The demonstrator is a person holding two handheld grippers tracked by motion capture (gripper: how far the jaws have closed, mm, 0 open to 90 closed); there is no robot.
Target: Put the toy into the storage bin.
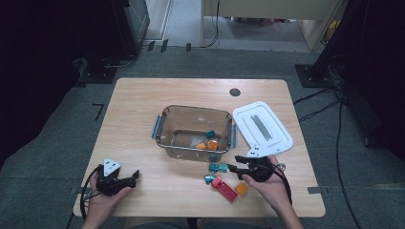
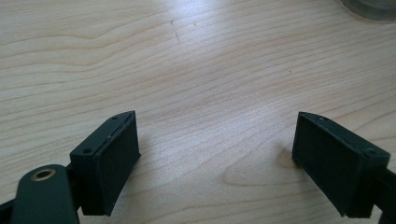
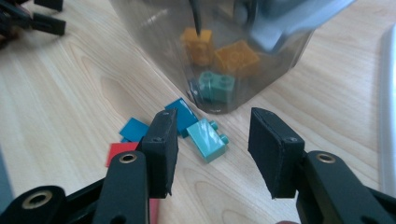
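Grey carpet runs all around the light wooden table [image 1: 143, 105], with dark stands and loose cables at the edges of the room. On the table sits my clear plastic bin [image 1: 195, 131] with grey handles at its 2 short ends, and its white lid [image 1: 262, 128] lies flat just to the right of it, top side up.

My right claw [image 1: 234, 164] is low over the table just in front of the bin's near right corner, jaws spread partway and pinching nothing. From the right gripper view the right claw [image 3: 212, 151] frames a teal brick [image 3: 208, 139] lying on the wood between the jaws, studs pointing away to the right, not touched by either pad. Just behind it a darker blue brick [image 3: 182, 114] rests close against the bin wall, and another blue piece [image 3: 133, 129] lies to its left. A red brick [image 1: 224, 188] is near my right hand, with a small orange brick [image 1: 241, 189] just beside it.

Inside the bin, through the wall, I see 2 orange bricks [image 3: 219, 51] and a teal brick [image 3: 217, 86] near the corner closest to me.

My left claw [image 1: 135, 176] rests on the table at the near left, well apart from the bin and the bricks. In the left gripper view its jaws stand wide open over bare wood, the left claw [image 2: 215, 158] holding nothing.
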